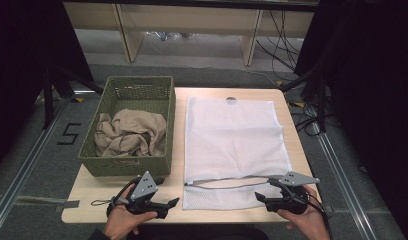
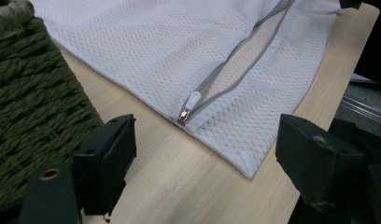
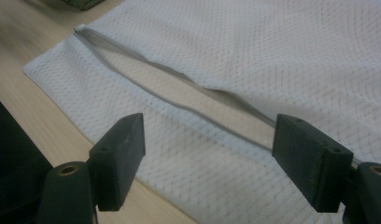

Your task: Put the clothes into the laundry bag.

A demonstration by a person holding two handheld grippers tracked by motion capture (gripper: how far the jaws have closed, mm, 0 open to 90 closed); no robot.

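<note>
From the high view the white mesh bag [image 1: 234, 145] lay flat on the surface [image 1: 292, 150], basket [image 1: 129, 167] at 9 o'clock of it, both claws released near its unzipped edge. Left claw [image 2: 205, 154] view had the zipper pull [image 2: 191, 103] at 12 o'clock. Right claw [image 3: 209, 154] view: the gap [image 3: 198, 95] dead ahead. I'd pinch just the top layer and lift slowly.

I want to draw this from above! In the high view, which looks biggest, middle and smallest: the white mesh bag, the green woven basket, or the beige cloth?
1. White mesh zip bag, lying flat on the table.
2. Green woven basket, a bit smaller.
3. Crumpled beige cloth, smallest; it fits inside the basket.
</note>
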